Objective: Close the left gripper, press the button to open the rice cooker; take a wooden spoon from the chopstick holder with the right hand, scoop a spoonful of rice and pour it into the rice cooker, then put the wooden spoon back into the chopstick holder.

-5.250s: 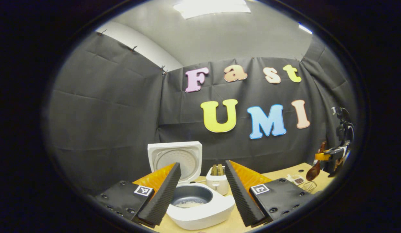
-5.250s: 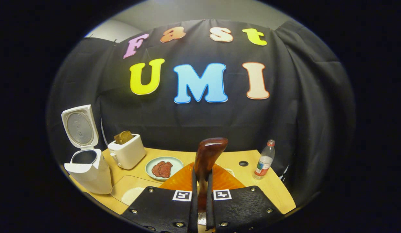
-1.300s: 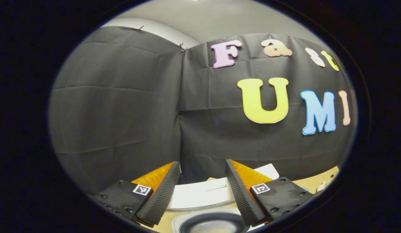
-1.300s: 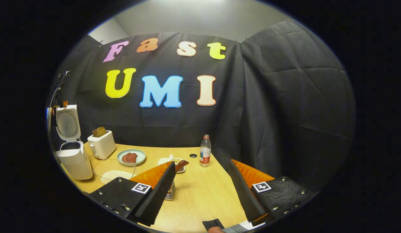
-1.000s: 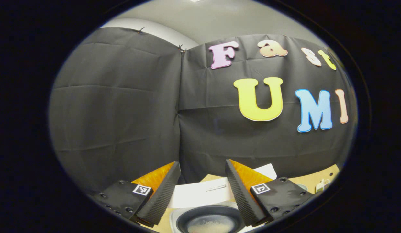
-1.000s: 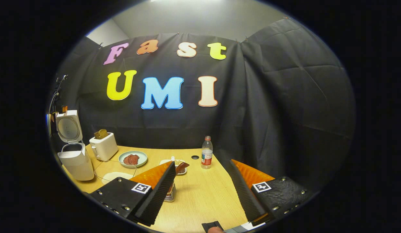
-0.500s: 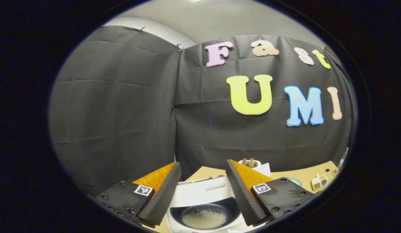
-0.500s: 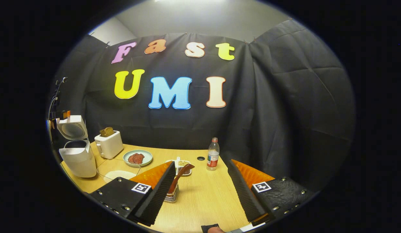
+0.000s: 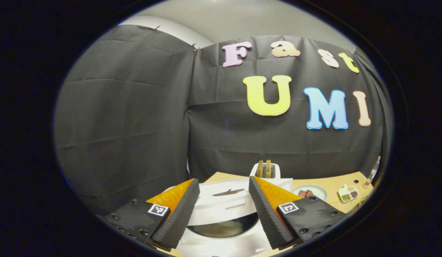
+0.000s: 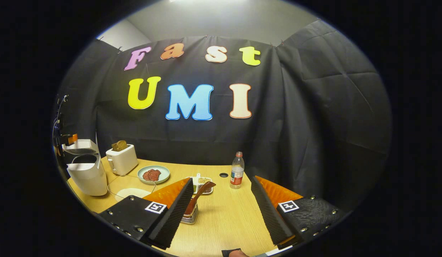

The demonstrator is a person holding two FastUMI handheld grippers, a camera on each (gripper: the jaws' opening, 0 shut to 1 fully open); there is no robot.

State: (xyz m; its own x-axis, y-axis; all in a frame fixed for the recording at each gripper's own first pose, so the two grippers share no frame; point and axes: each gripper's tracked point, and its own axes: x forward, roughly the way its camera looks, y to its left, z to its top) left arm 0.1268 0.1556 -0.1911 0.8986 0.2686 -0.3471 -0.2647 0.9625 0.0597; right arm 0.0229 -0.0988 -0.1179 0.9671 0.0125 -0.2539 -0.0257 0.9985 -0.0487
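The left gripper is hanging just over the white rice cooker, and its two fingers are standing apart with nothing between them. The cooker's lid is leaning low over the dark pot, only a little way open. Behind it, a toaster is holding bread. To the right, a plate of meat and a small snack dish are sitting on the table.

In the right gripper view, the rice cooker is standing far to the left, with the left gripper right by its lid. I cannot tell if they are touching. Next come the toaster and the plate of meat. The wooden spoon is standing tilted in the chopstick holder, right beside the left finger of the right gripper. That gripper's fingers are wide apart and holding nothing. A water bottle is standing farther back on the table.

I think the spoon job is done and the hands are finishing up. To do it well, the right gripper should be going straight back, so it is not bumping the holder or tipping the spoon. If the lid is being shut, the left gripper should be pushing gently on its middle.
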